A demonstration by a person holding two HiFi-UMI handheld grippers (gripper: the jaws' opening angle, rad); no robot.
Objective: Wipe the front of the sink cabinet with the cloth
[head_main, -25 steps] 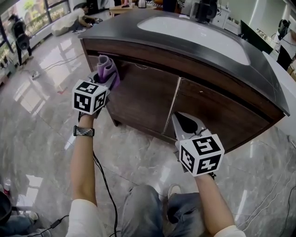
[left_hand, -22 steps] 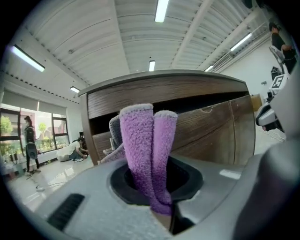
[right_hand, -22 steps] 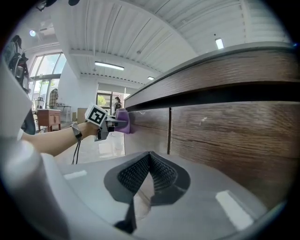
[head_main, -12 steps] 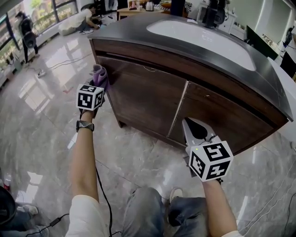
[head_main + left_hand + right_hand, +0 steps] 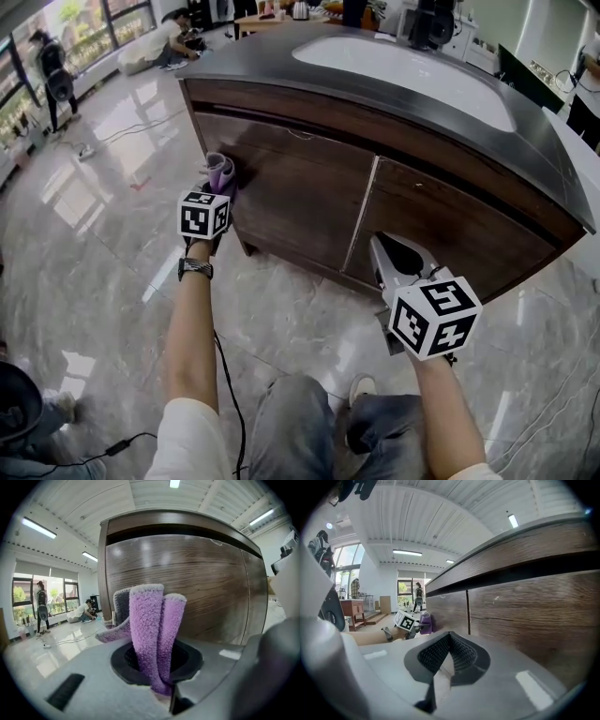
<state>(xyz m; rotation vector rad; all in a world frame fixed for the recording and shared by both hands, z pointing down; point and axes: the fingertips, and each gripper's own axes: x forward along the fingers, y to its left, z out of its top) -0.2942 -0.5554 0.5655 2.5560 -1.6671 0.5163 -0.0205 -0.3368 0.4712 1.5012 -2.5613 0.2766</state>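
Note:
A dark wood sink cabinet [image 5: 309, 197] with two doors stands under a black counter with a white basin [image 5: 403, 66]. My left gripper [image 5: 217, 187] is shut on a purple cloth [image 5: 220, 172], held at the left door's lower left, close to the wood. In the left gripper view the folded cloth [image 5: 150, 634] sticks up from the shut jaws in front of the door [image 5: 201, 588]. My right gripper [image 5: 394, 255] hangs shut and empty below the right door [image 5: 450, 234]; its meshed pads [image 5: 447, 656] meet beside the wood [image 5: 534, 620].
The floor is glossy marble [image 5: 94, 234]. A black cable [image 5: 225, 375] trails by my left arm. My knees and a shoe [image 5: 361, 386] are below. People [image 5: 173, 33] stand and crouch far back left by the windows.
The left gripper with the cloth has moved down and slightly right along the left door. The right gripper has stayed almost where it was.

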